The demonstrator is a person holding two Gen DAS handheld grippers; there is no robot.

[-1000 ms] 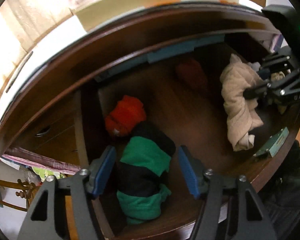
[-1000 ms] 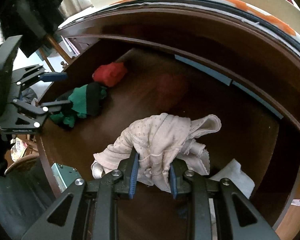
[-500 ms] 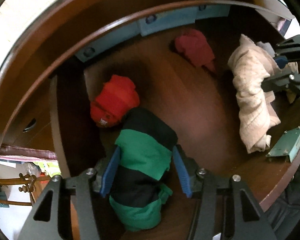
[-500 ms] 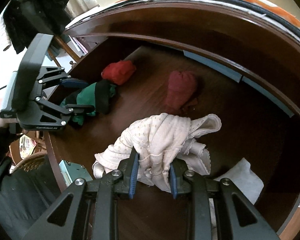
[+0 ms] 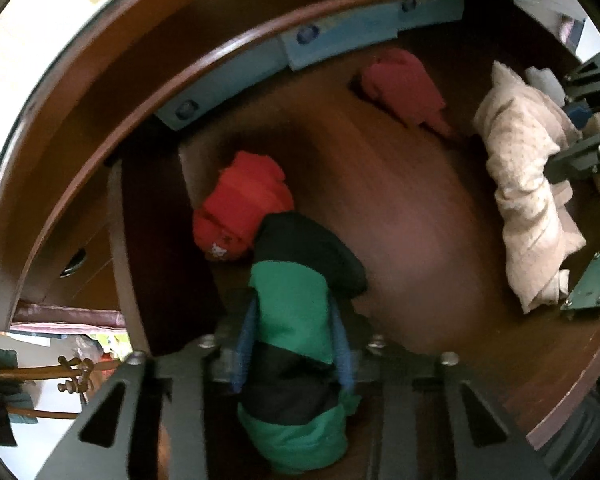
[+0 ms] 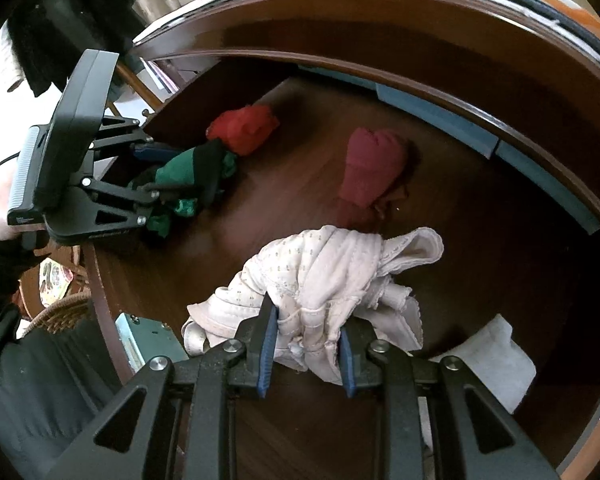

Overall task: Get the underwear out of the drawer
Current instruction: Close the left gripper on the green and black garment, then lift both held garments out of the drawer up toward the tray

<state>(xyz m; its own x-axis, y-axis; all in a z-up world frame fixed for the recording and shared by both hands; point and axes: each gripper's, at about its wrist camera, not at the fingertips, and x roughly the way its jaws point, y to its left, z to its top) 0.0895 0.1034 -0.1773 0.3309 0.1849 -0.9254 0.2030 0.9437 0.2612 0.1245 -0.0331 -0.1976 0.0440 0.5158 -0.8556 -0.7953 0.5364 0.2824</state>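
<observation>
Two hand-held grippers are clamping garments: left hand-held gripper (image 5: 294, 340), jaws just closing, pinching the green-black underwear (image 5: 296, 320); right hand-held gripper (image 6: 306, 350) is pinching the cream underwear (image 6: 324, 280), whose loose folds at 3 o'clock risk slipping free.

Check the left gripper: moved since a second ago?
Yes. The left gripper has come down and forward toward the drawer's back rail, and its jaws have just been closing: the pads now press the green-and-black underwear.
</observation>
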